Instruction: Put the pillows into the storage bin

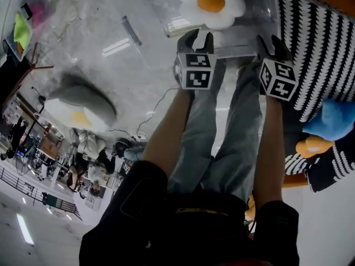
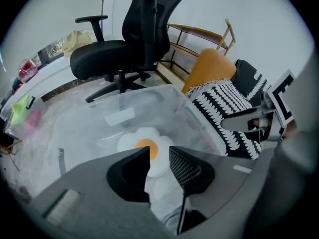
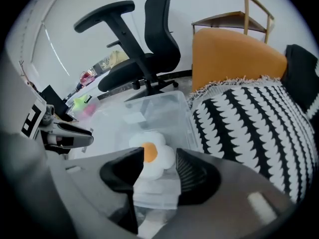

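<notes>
Both claws spread, nothing pinched: the left claw and right claw hover over the near rim of the clear storage bin, and the fried-egg pillow lies inside it. Best now, I'd say: lift straight up, clear of the rim, then go for the striped pillow alongside.

I wear a black short-sleeved top and pale grey-blue trousers; my left gripper and right gripper bear black-and-white marker cubes.
</notes>
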The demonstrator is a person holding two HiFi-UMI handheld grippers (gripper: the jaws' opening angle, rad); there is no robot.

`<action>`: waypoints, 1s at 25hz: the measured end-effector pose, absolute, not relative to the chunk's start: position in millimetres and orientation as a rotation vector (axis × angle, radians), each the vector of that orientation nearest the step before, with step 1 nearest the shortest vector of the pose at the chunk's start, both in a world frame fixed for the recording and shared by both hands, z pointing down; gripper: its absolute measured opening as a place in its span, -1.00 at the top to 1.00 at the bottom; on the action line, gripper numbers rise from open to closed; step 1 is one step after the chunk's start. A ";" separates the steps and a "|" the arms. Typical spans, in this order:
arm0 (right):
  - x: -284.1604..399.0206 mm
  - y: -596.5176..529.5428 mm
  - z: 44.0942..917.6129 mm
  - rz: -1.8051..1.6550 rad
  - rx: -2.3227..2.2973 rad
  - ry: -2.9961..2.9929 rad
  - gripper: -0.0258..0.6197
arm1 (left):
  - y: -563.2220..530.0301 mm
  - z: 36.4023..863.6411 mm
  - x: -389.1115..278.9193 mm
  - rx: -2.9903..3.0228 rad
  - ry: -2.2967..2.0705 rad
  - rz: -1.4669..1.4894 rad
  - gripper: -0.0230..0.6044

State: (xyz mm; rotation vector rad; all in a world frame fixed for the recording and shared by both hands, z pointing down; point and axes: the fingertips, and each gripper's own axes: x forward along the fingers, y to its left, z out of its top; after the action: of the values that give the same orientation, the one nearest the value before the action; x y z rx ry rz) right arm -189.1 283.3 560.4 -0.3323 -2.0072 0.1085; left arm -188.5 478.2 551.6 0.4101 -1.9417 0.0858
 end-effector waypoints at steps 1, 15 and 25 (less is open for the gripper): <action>-185.7 282.7 557.5 0.133 -0.318 -2.007 0.30 | 476.3 548.3 -189.7 0.427 -1.940 0.077 0.56; -151.7 215.2 493.7 0.483 0.101 -2.159 0.73 | 369.0 496.6 -223.4 0.825 -1.882 0.098 0.89; -53.2 70.6 445.5 0.665 0.598 -2.239 0.73 | 177.7 445.2 -167.4 1.207 -1.817 0.219 0.89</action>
State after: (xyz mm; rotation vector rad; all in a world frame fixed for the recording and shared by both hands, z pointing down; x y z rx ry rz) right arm -53.2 70.6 445.5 0.5983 -2.2386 0.6646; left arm -167.4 177.7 445.2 1.2073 -1.8172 0.2186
